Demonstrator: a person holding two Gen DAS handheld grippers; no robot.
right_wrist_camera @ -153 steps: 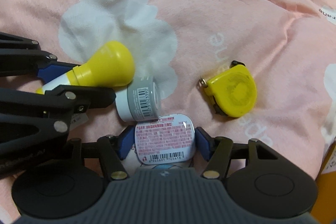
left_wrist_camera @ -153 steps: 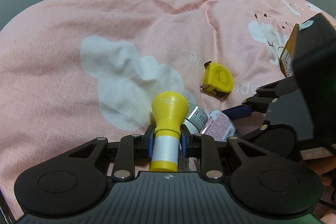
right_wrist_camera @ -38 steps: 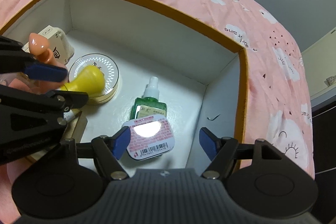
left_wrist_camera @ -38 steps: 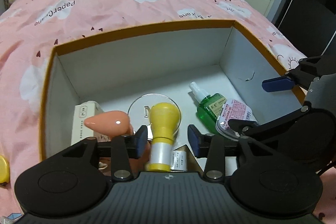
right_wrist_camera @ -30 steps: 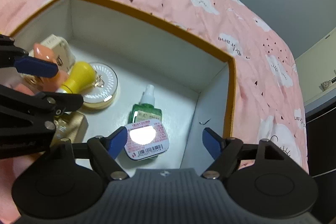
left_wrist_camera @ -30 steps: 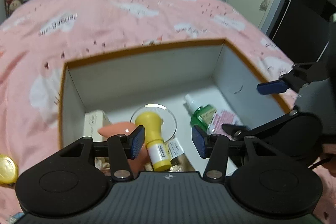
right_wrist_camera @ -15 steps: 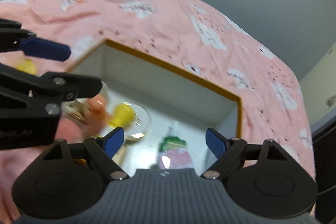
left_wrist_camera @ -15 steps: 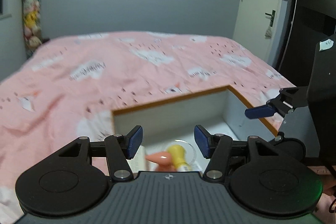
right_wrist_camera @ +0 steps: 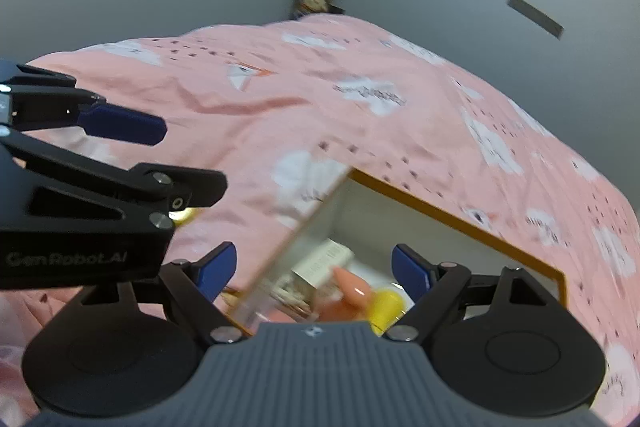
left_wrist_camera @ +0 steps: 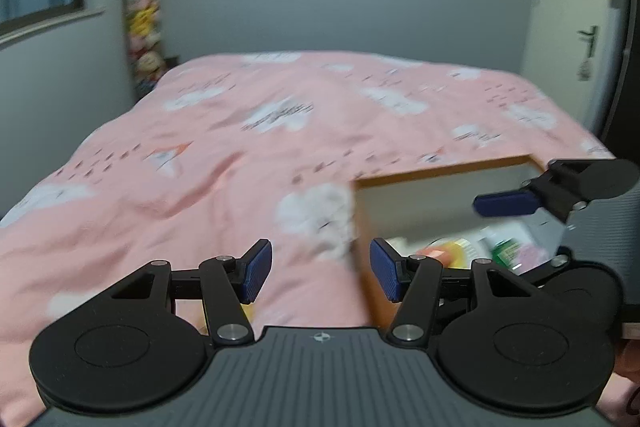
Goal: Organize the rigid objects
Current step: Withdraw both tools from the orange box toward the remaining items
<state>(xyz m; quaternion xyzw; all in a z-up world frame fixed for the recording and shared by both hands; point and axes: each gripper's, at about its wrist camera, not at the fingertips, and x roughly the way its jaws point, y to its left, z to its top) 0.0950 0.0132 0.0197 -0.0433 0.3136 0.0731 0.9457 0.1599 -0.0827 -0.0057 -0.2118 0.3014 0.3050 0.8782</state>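
Pink cloud-print bedding [left_wrist_camera: 224, 163] fills the left, the left gripper [left_wrist_camera: 320, 269] spread wide and empty over it, then the orange-rimmed box [right_wrist_camera: 452, 217] on the bed with a blurred peach piece [right_wrist_camera: 350, 287] and yellow bottle [right_wrist_camera: 386, 303] inside, the right gripper [right_wrist_camera: 312, 273] gaping, empty, above it.

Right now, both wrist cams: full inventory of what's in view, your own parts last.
Box: 1, white inside, orange rim, on the bed.
Carton: 1, white, in the box.
Peach object: 1, in the box beside the carton.
Yellow bottle: 1, in the box, partly hidden.
Green bottle: 1, in the box, blurred.
Bedspread: 1, pink with white clouds.
Plush toys: stack, mixed colours, far corner.
Door: 1, pale, right wall.
Left gripper: open, empty.
Right gripper: open, empty.
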